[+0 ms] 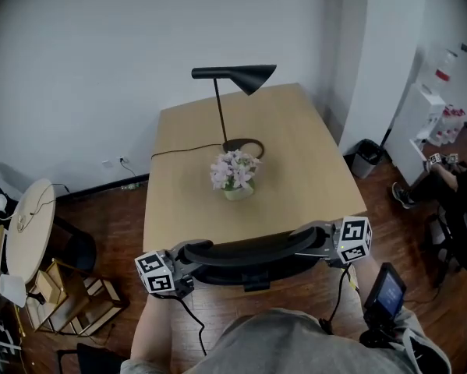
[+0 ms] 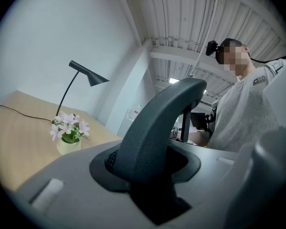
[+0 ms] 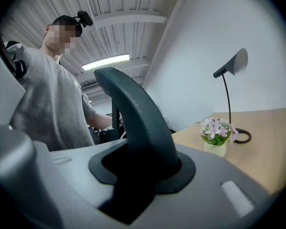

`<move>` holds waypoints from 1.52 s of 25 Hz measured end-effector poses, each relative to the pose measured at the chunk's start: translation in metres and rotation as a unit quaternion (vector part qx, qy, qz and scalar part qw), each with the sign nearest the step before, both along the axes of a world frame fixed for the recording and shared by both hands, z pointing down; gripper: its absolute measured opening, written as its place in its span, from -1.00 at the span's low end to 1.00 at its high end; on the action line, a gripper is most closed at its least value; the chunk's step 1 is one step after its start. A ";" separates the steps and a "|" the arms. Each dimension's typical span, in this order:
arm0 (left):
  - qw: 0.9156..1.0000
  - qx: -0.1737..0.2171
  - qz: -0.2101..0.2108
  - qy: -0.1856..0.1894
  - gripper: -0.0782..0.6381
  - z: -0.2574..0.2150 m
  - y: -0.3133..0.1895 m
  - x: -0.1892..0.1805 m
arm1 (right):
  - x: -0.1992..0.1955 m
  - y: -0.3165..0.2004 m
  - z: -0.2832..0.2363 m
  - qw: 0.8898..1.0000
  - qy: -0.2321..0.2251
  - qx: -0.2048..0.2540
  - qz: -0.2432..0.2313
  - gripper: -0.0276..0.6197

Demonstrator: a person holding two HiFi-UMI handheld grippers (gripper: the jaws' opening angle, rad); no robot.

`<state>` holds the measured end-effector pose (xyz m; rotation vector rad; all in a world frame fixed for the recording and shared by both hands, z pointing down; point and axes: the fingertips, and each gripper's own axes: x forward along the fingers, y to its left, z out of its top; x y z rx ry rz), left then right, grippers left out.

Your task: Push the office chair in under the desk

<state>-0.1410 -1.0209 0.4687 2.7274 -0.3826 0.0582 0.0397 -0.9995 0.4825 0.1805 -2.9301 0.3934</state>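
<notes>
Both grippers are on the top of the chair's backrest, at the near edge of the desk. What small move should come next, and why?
Probably a short, even push forward with both. The left gripper and right gripper grip opposite ends of the backrest, which sits at the near edge of the desk, and part of the chair shows on the near side.

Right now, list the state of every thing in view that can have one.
Office chair: backrest top at the near edge of the desk, gripped at both ends.
Left hand-held gripper: shut on the office chair's backrest.
Right hand-held gripper: shut on the office chair's backrest.
Desk lamp: upright on the desk, no glow visible.
Flower pot: upright, beside the desk lamp's base.
</notes>
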 end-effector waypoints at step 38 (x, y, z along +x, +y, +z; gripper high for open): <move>0.964 0.007 -0.262 -0.036 -0.78 0.031 0.231 0.030 | 0.086 0.220 0.013 0.979 0.033 0.057 0.193 -0.73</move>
